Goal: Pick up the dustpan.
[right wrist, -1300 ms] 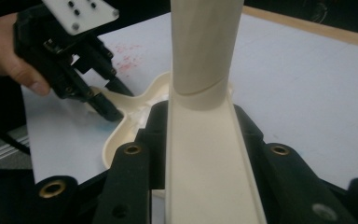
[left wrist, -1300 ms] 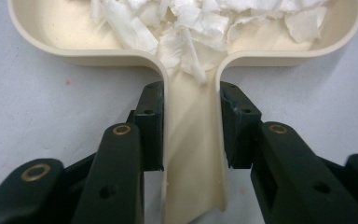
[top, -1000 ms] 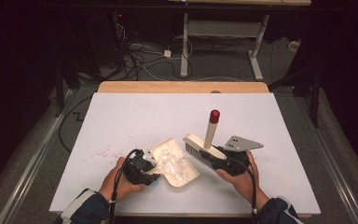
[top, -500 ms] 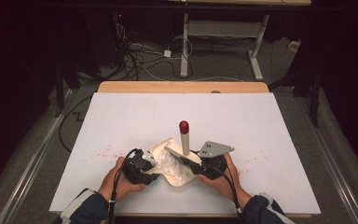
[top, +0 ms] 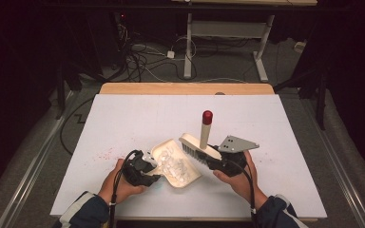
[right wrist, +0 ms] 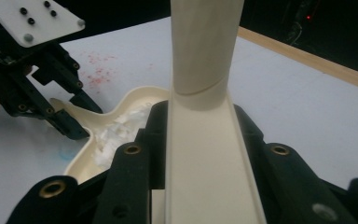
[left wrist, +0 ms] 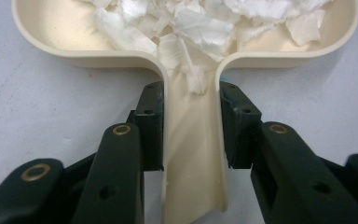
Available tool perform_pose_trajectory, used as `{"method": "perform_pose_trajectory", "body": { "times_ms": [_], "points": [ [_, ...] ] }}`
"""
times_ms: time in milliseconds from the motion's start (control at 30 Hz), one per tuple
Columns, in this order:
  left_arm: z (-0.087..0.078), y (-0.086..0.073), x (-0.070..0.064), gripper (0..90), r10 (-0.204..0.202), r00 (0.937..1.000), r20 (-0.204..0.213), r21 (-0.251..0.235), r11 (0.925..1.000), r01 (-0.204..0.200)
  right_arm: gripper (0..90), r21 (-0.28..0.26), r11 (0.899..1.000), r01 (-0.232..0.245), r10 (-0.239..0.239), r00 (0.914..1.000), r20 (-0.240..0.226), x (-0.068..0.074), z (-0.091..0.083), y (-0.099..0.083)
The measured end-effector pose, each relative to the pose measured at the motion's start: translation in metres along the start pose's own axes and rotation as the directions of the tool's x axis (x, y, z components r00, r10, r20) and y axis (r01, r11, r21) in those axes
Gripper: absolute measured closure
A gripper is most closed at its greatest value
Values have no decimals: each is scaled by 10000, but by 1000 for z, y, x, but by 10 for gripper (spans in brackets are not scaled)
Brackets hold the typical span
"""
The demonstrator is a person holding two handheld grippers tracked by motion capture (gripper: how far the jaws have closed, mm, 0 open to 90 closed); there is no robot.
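Nearest the table's front edge, left gripper (top: 145,170) clamped on the stem of the dustpan (top: 178,164), pan flat on the white table (top: 123,118) with white paper scraps (left wrist: 205,28) heaped inside. Just beyond and to the right, right gripper (top: 218,159) pinching the brush (top: 197,147) by its handle, bristles poised at the pan's right rim, red-tipped handle upright. Pan lying left of the brush, long axis running from the left hand away to the right. Further off, faint red specks (top: 105,154) on the table.

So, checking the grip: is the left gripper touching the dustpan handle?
Touching. In the left gripper view, the left gripper has both pads pressed against the dustpan handle.
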State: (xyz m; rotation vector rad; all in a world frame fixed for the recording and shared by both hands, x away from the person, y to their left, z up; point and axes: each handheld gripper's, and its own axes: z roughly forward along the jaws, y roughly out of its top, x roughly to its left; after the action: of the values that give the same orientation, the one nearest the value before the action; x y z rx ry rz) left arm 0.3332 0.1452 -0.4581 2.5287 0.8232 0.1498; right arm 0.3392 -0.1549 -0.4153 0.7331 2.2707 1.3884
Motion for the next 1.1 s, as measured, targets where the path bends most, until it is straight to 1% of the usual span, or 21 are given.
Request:
{"method": "perform_pose_trajectory", "body": {
  "times_ms": [133, 200, 267, 433, 633, 767, 833, 933, 967, 1033, 1100],
  "points": [
    [0, -1, 3, 632, -68, 10000, 0, 8, 10000, 68, 676, -17, 9995, -302, 302, 9990, 325, -11, -4, -2],
    [-1, -2, 4, 632, -88, 10000, -25, 24, 10000, 88, 675, 19, 9994, -345, 344, 9982, 489, -15, -5, -3],
    [0, -2, 5, 632, -110, 9999, -29, 15, 9999, 110, 675, 10, 9985, -541, 539, 9970, 552, -19, -7, -4],
    [-1, -3, 6, 632, -136, 9999, -62, 32, 9999, 136, 675, 45, 9978, -663, 657, 9938, 892, -29, -9, -6],
    [-2, -6, 10, 632, -257, 9996, -128, 28, 9997, 257, 675, 149, 9965, -827, 807, 9912, 1046, -37, -14, -11],
    [-3, -7, 12, 632, -318, 9993, -178, 23, 9995, 319, 675, 266, 9957, -886, 841, 9868, 1382, -42, -14, -13],
    [-2, -7, 12, 632, -314, 9993, -183, 49, 9995, 315, 675, 281, 9943, -1031, 978, 9837, 1510, -46, -12, -16],
    [-1, -7, 12, 633, -298, 9994, -185, 107, 9995, 300, 676, 478, 9932, -1060, 963, 9802, 1731, -49, -7, -20],
    [-1, -6, 11, 633, -275, 9994, -186, 142, 9995, 278, 675, 476, 9934, -1043, 945, 9800, 1749, -50, -4, -22],
    [-1, -6, 10, 633, -232, 9994, -250, 161, 9996, 236, 676, 668, 9932, -958, 825, 9803, 1793, -50, 4, -26],
    [-1, -6, 9, 633, -177, 9993, -332, 198, 9996, 184, 677, 821, 9931, -841, 690, 9828, 1714, -48, 12, -29]
  ]
}}
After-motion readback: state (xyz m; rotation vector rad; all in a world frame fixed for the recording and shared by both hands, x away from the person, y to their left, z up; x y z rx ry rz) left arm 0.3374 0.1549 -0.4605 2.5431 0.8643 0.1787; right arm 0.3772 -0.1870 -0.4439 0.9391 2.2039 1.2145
